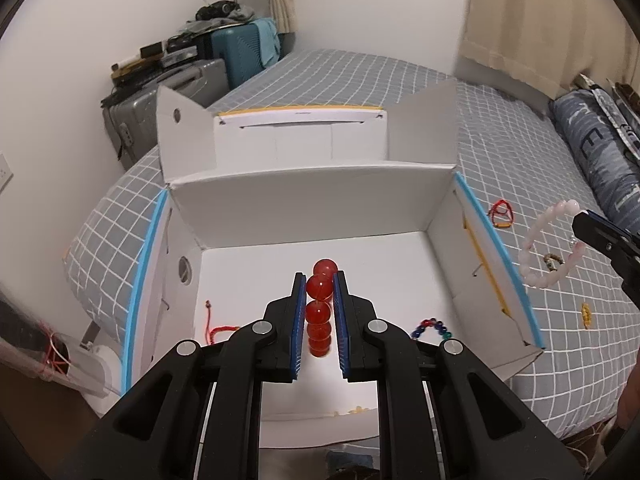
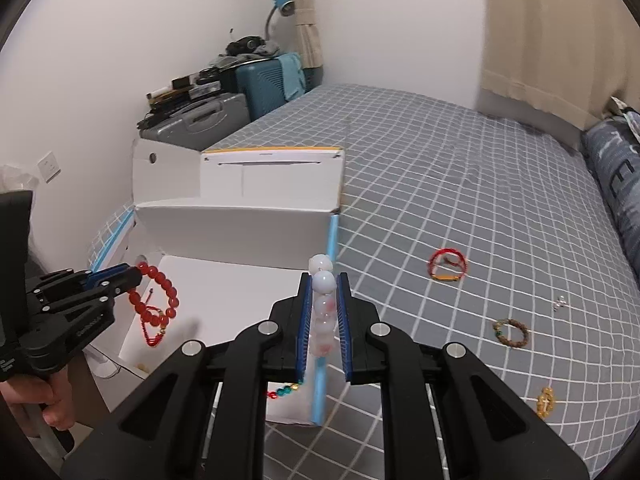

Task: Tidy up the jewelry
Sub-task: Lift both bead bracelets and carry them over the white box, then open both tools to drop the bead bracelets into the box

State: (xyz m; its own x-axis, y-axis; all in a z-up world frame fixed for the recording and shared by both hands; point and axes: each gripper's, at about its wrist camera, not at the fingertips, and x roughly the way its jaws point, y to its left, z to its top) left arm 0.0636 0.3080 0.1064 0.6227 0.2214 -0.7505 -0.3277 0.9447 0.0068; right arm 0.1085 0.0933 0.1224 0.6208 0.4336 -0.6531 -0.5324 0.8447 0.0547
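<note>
Height above the open white cardboard box [image 1: 312, 216] is what the coming move turns on, and the two hands differ in it. On the left, the left gripper [image 1: 320, 280] pinches a bracelet of round, glossy red beads [image 1: 319, 312] between its blue pads, and that loop hangs directly over the box's white floor, its string of beads running along the line of the fingers in the left wrist view (from the right wrist view it shows as a full ring dangling below the fingertips [image 2: 154, 296]). Under it in the box lie a thin red cord bracelet [image 1: 218, 330] and a strand of small blue, red and green beads [image 1: 432, 326]. A release here should, I judge, land the red loop inside.

Further right, the right gripper [image 2: 324, 278] clamps a bracelet of pale, milky pink-white beads [image 2: 323, 312] — its loop hangs over the box's blue-edged right wall [image 2: 331, 240], not yet clearly inside — so the left hand is nearer to a drop. Rightmost, on the grey checked bedsheet [image 2: 460, 168], other pieces remain: a red cord loop [image 2: 448, 266], a brown beaded ring [image 2: 513, 333] and a small gold piece [image 2: 546, 402].
</note>
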